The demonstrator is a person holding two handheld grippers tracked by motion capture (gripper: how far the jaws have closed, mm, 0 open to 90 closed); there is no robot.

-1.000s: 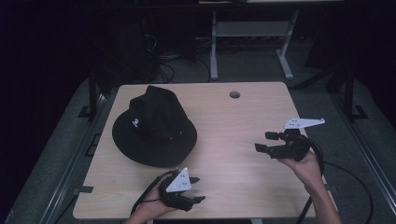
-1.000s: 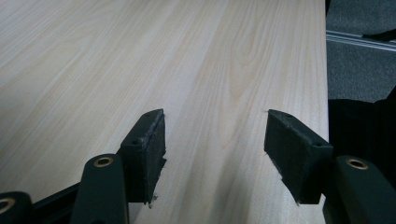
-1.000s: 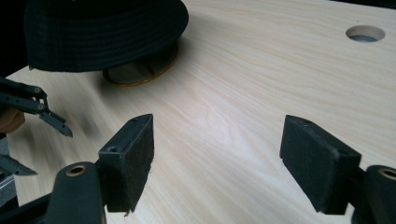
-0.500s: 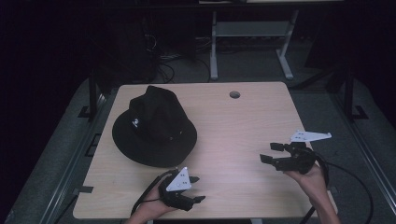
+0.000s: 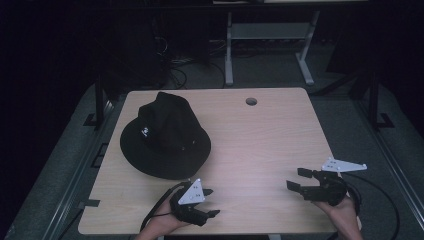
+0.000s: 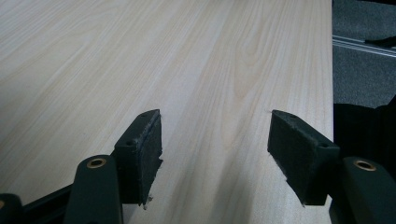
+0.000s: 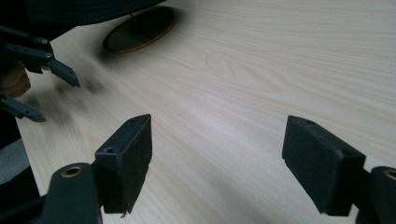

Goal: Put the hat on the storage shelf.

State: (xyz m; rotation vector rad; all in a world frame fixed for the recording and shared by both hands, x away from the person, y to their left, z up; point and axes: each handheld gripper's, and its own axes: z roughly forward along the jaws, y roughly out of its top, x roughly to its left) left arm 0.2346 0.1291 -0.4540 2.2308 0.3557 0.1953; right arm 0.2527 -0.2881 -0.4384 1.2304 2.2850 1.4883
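Note:
A black brimmed hat (image 5: 165, 137) with a small white logo lies crown-up on the left half of the light wooden table (image 5: 260, 135). My left gripper (image 5: 211, 202) rests near the front edge, just below the hat's brim, with its jaws open over bare wood (image 6: 215, 119). At the front right corner my right gripper (image 5: 295, 178) points left across the table, open with nothing between its jaws (image 7: 219, 123). The right gripper view also takes in the hat's brim (image 7: 84, 9) and the left gripper (image 7: 44, 91) farther off.
A round cable hole (image 5: 251, 101) sits near the table's far edge. Behind the table stands a grey metal desk frame (image 5: 270, 35) with cables on the dark floor. Metal rails (image 5: 395, 165) run along both sides of the table.
The right gripper has moved down and toward the table's near right corner. The left gripper and the hat have stayed put.

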